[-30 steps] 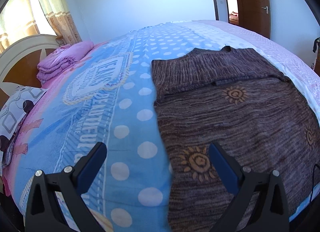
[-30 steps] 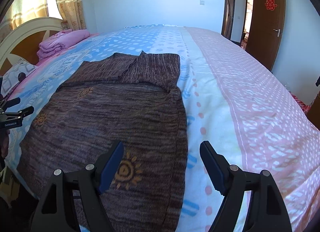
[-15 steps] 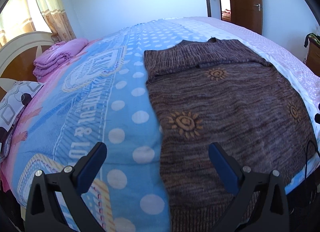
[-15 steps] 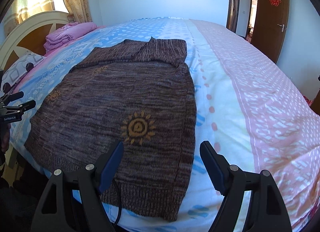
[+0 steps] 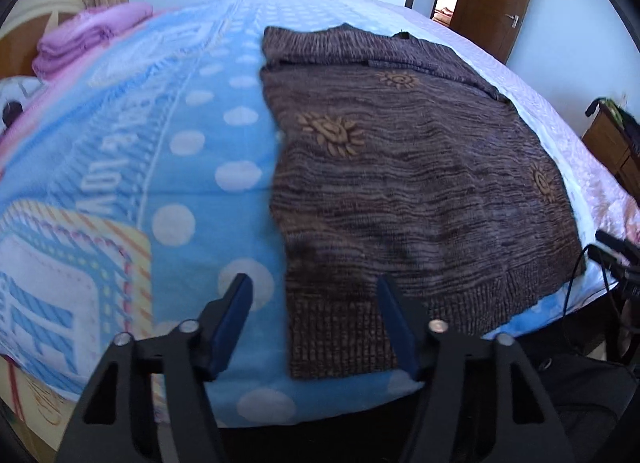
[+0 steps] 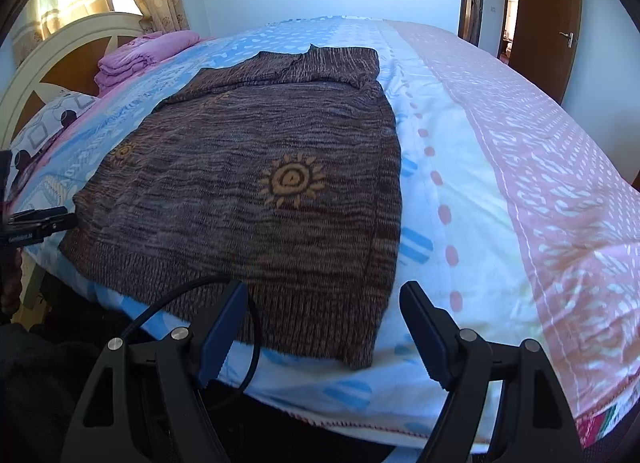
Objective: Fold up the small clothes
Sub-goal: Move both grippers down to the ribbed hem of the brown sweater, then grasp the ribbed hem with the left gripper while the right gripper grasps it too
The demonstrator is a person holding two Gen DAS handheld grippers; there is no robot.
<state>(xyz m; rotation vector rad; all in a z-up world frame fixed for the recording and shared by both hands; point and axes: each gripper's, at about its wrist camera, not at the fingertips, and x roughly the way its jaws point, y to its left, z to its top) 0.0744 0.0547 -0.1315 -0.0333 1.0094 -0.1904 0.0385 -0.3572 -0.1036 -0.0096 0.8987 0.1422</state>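
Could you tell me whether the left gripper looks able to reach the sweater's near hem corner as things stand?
Probably yes: the left gripper is open, the sweater hem corner lies between its fingers, nothing covering it.

a bed [image 6: 500, 167] carries a brown sweater [image 6: 248, 183] and folded pink bedding [image 6: 140, 53].

One sweater [image 6: 256, 183], two claws [image 5: 314, 319] [image 6: 322, 323], one bed [image 6: 500, 183].

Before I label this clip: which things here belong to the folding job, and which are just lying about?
Job:
brown sweater
left tongs, open
right tongs, open

Lying about:
folded pink bedding
patterned pillow
black cable
bed cover underneath
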